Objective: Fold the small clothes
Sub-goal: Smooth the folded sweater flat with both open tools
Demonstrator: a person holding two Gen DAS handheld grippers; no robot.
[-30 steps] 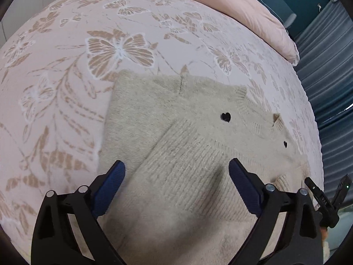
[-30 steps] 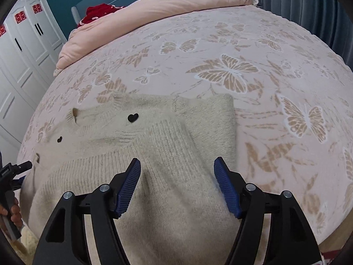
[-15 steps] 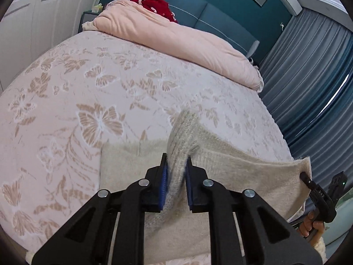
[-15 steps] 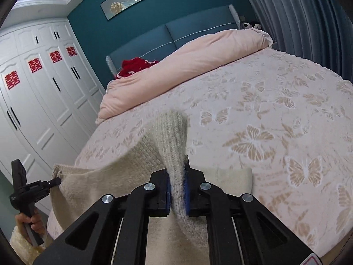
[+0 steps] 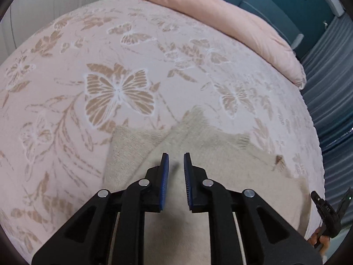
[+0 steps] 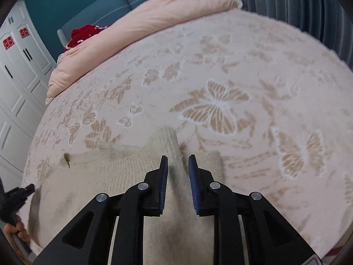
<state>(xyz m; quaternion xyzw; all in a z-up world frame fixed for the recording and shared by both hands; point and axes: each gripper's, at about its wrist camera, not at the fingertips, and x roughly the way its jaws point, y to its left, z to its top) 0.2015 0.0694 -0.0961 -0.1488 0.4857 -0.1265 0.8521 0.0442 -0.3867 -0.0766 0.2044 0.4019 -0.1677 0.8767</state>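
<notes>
Directly beneath both claws, a cream knit sweater [image 5: 220, 167] is spread on the bed [image 5: 66, 88], whose pink cover is printed with tan butterflies. The left claw [image 5: 176, 165] is seen parted by a narrow gap, with nothing pinched between its blue pads; a raised ridge of the knit runs forward from just ahead of its tips. The right claw [image 6: 178, 167] is likewise held slightly apart, a little wider than the left, and a ribbed fold of the sweater [image 6: 123, 172] rises in the gap and beyond it, though no contact with the pads can be made out. To the outer side of each claw, a flat folded edge of the knit is laid against the cover. Farther ahead of the claws, a large butterfly motif [image 6: 214, 108] is printed on the cover, and beyond that a rolled pink duvet [image 6: 141, 24] is laid across the head of the bed. The right claw's black frame is glimpsed at the right edge of the left view, gripped in a hand.
</notes>
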